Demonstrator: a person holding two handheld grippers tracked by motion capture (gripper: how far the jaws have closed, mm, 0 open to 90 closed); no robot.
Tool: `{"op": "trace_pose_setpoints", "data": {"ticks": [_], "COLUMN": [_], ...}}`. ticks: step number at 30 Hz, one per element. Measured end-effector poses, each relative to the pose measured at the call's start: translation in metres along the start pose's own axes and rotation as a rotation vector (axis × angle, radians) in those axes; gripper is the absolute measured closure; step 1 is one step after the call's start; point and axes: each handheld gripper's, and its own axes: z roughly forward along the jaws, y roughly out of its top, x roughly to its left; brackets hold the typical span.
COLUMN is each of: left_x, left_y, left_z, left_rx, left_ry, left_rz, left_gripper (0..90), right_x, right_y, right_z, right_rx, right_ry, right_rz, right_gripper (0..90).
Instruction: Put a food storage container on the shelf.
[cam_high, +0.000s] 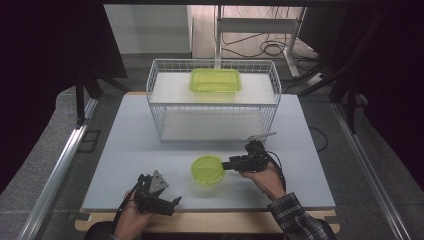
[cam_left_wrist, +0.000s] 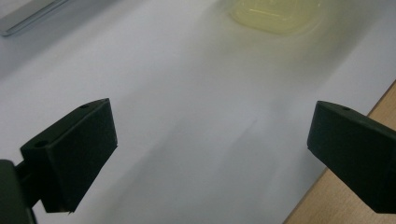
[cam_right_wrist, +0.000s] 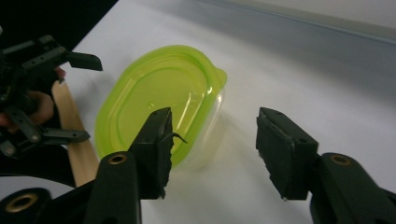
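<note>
1. Nearest me, the left gripper (cam_high: 159, 197) rests at the table's (cam_high: 130, 150) front edge — matte black jaws wide apart, nothing between them.
2. The round container (cam_high: 207, 169), translucent with a glossy lime-green lid, sits mid-table.
3. The right gripper (cam_high: 231, 164) is just beside its right rim — jaws half apart, gripping nothing.
4. A rectangular green container (cam_high: 215, 80) lies inside the white wire basket (cam_high: 165, 107) behind.
</note>
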Motion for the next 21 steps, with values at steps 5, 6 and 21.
{"op": "trace_pose_setpoints", "data": {"ticks": [5,6,21], "left_x": [-0.001,-0.001,-0.001], "left_y": [0.0,0.0,0.0], "left_z": [0.001,0.001,0.0], "left_rx": [0.008,0.01,0.003], "left_ry": [0.0,0.0,-0.002], "left_rz": [0.007,0.01,0.008], "left_gripper": [1.4,1.4,1.5], "right_x": [-0.005,-0.006,-0.015], "right_y": [0.004,0.005,0.012], "right_z": [0.011,0.013,0.025], "right_rx": [0.022,0.024,0.068], "right_ry": [0.044,0.051,0.185], "right_rz": [0.049,0.057,0.221], "right_gripper": [54.6,55.8,80.7]}}
